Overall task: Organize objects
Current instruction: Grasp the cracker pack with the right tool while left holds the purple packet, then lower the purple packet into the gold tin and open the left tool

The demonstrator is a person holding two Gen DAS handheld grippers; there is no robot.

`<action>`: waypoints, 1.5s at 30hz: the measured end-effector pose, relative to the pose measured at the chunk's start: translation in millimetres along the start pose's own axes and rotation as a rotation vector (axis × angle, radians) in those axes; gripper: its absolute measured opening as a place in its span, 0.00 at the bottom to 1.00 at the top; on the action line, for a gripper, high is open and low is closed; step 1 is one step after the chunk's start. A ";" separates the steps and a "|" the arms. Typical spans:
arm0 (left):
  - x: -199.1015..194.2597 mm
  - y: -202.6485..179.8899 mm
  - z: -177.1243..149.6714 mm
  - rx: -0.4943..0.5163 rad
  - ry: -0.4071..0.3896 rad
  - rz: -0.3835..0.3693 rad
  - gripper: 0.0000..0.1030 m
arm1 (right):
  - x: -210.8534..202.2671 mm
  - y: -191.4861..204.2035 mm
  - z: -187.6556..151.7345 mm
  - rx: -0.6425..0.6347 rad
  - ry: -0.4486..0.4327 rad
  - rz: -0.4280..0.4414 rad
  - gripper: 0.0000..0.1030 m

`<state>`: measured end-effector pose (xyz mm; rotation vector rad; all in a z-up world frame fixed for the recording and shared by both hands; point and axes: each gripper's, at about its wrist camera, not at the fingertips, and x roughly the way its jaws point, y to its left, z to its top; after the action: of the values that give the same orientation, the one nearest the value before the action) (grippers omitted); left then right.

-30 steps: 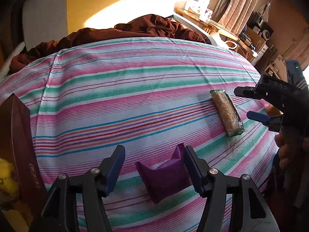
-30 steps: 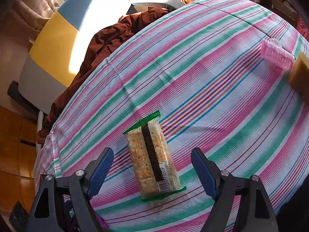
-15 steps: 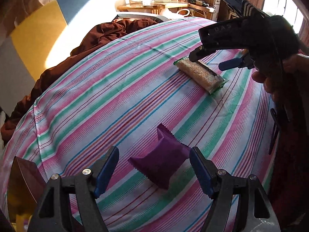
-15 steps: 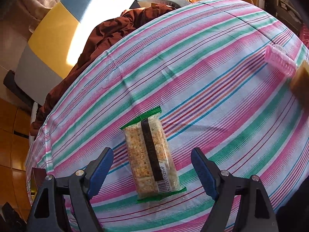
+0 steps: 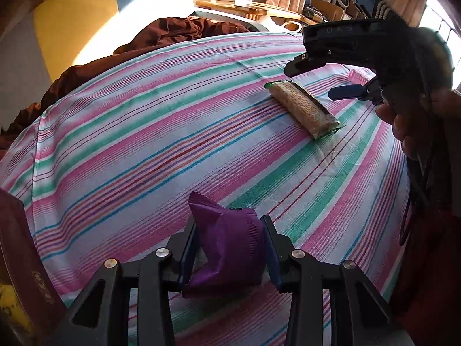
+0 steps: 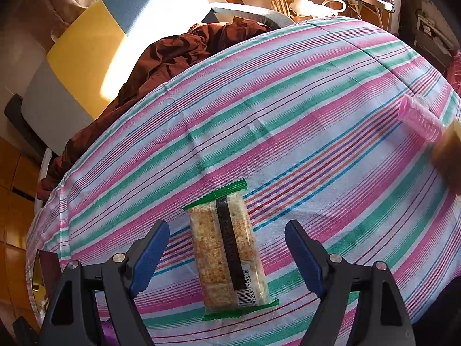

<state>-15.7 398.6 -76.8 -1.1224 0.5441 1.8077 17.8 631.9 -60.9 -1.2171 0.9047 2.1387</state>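
Left gripper [image 5: 229, 248]: fingers just closed, pads pressing both sides of purple packet [image 5: 227, 248], crumpled, low over striped cloth [image 5: 173, 132] on counter. Right gripper [image 6: 227, 248]: fingers spread wide, straddling cracker pack [image 6: 227, 248] without touching; pack lies flat on cloth, barcode end nearest camera. Pink ribbed cylinder [image 6: 420, 118] well apart at right edge. Brown fabric [image 6: 161, 57] bunched beyond far edge of cloth.

"DAS" embossed on right gripper [image 5: 322, 76]; barcode digits "922251712348" on cracker pack [image 6: 227, 248].
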 end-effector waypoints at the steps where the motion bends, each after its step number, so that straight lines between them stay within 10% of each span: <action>1: -0.9 0.1 -2.3 -0.029 -0.010 0.002 0.40 | 1.9 3.5 -1.7 -0.020 0.009 -0.006 0.81; 9: -9.3 -2.4 -21.2 -0.131 -0.084 0.035 0.40 | 26.8 30.0 -16.8 -0.213 0.089 -0.139 0.72; 12: -10.5 -2.7 -24.6 -0.140 -0.105 0.032 0.40 | 24.2 37.7 -21.8 -0.274 0.075 -0.176 0.43; 20: -9.1 -3.7 -32.7 -0.153 -0.172 0.066 0.40 | 28.0 84.3 -46.0 -0.495 0.136 -0.001 0.43; 45: -117.9 3.3 -68.8 -0.240 -0.285 0.240 0.40 | 38.7 104.0 -65.6 -0.619 0.108 -0.059 0.45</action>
<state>33.6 291.3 -8.4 -0.9610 0.3077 2.2442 -38.3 519.2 -88.8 -1.6314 0.2284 2.4050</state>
